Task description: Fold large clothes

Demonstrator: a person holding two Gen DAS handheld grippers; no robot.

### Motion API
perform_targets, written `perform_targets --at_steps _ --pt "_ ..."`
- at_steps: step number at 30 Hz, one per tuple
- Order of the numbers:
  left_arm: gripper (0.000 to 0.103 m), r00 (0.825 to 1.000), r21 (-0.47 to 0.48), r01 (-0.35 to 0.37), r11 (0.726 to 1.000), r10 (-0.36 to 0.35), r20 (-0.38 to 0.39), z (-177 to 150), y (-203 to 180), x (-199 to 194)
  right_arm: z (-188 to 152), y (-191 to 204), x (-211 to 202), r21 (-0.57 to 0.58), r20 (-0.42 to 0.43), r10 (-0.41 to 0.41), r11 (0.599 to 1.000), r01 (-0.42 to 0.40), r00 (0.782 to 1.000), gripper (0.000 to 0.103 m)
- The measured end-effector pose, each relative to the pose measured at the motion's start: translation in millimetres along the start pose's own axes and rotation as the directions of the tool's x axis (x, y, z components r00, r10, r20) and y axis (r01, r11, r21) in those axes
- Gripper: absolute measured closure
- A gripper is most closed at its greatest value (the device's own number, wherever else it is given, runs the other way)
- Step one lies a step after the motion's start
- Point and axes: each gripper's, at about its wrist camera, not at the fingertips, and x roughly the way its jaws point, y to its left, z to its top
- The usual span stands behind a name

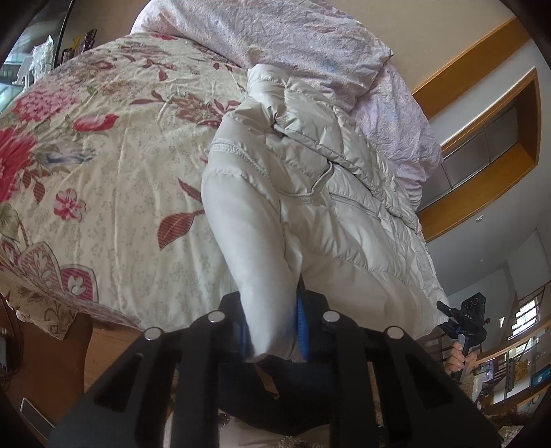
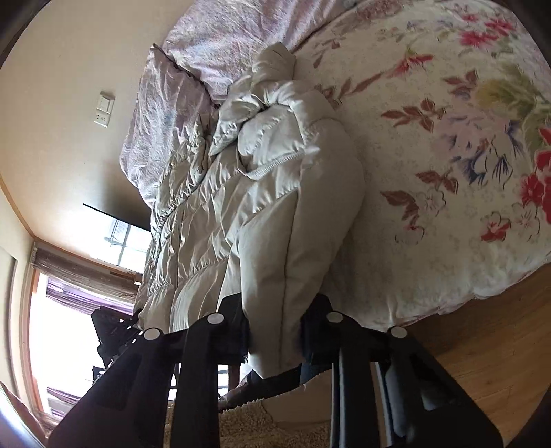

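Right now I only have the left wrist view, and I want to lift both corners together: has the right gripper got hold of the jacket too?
Observer: Yes. The right gripper is shut on the cream puffer jacket, pinching a smooth edge panel.
Operator: Anything on the bed beside that edge?
Observer: Only the floral bedspread shows beside it.
Operator: And beyond the jacket on that side?
Observer: A crumpled lilac quilt lies against the wall.

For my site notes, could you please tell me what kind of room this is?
Most likely a home bedroom: a bed with a floral sheet, a crumpled lilac duvet at its far end, and a wall switch.
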Motion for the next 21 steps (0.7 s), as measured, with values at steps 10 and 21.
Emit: perform_targets --at_steps 10,21 --pt "0.085 0.977 0.041 -0.029 0.999 0.02 0.211 46.0 -35.3 -32.5 22.9 76.1 -28.1 -0.218 0.326 -0.087 0.962 0.164 0.942 0.085" --pt "0.085 0.907 0.068 -0.171 0.983 0.13 0.401 142.1 -84.4 -45.5 78.3 184.4 -26.2 -0.35 0.653 -0.134 0.82 0.454 0.745 0.085"
